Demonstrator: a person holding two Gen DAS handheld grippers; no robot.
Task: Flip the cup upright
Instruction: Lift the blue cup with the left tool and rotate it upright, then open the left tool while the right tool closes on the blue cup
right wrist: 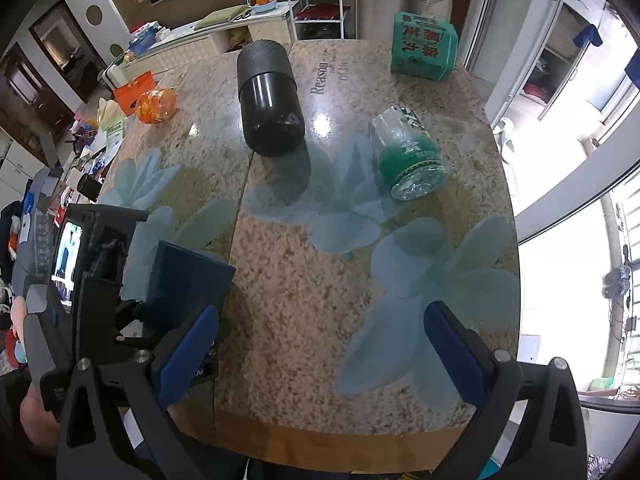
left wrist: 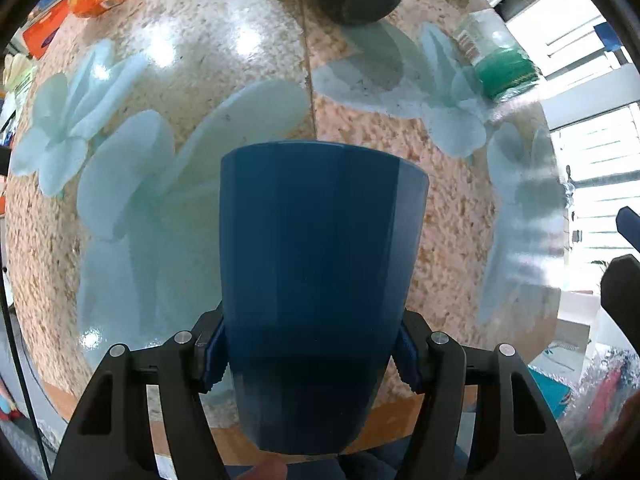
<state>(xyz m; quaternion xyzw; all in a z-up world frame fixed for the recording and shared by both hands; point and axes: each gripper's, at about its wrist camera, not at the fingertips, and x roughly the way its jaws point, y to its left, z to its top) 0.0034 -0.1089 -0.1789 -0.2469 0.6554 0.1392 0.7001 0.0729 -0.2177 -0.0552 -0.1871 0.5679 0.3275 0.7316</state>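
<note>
With the left gripper (left wrist: 310, 354) pinching the cup (left wrist: 320, 272) only near its narrow base and the right gripper (right wrist: 322, 350) wide and empty, the smooth tapered wall could slip out mid-flip onto the table (left wrist: 452, 240).

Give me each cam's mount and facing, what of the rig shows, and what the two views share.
Left wrist: on the left gripper, looking along its jaws across the table; jaws shut on the blue cup, a fingertip at the bottom edge.
Right wrist: on the right gripper, above the table's near edge, looking across it; jaws open, holding nothing; left gripper at left.
Shared: blue cup, black cylinder, clear green-labelled bottle lying down, orange jar, green pack.
</note>
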